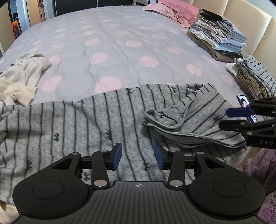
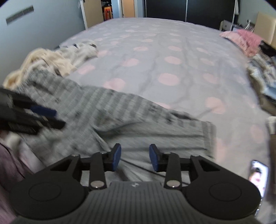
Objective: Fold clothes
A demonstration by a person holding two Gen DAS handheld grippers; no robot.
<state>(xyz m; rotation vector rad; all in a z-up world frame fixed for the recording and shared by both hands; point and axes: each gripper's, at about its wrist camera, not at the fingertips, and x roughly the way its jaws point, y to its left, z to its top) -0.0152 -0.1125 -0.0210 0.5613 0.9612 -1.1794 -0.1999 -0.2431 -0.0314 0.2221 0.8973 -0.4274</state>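
Note:
A grey garment with thin dark stripes and small bow prints (image 1: pixel 96 124) lies spread across the near side of the bed. Its right end is folded back over itself in a loose flap (image 1: pixel 186 113). My left gripper (image 1: pixel 138 157) hovers open just over the garment's middle, with nothing between its blue pads. My right gripper (image 1: pixel 224 118) comes in from the right edge beside the flap, open. In the blurred right wrist view, the right gripper (image 2: pixel 135 157) stands open above the garment (image 2: pixel 120 112), and the left gripper (image 2: pixel 59 118) shows at the left.
The bed cover (image 1: pixel 120 43) is lilac with pink dots. A tall stack of folded clothes (image 1: pixel 219 36) and a smaller stack (image 1: pixel 255 77) sit at the right. A lit phone (image 1: pixel 243 101) lies near them. Crumpled cream clothes (image 1: pixel 20 77) lie at the left; pink pillows (image 1: pixel 176 8) at the far end.

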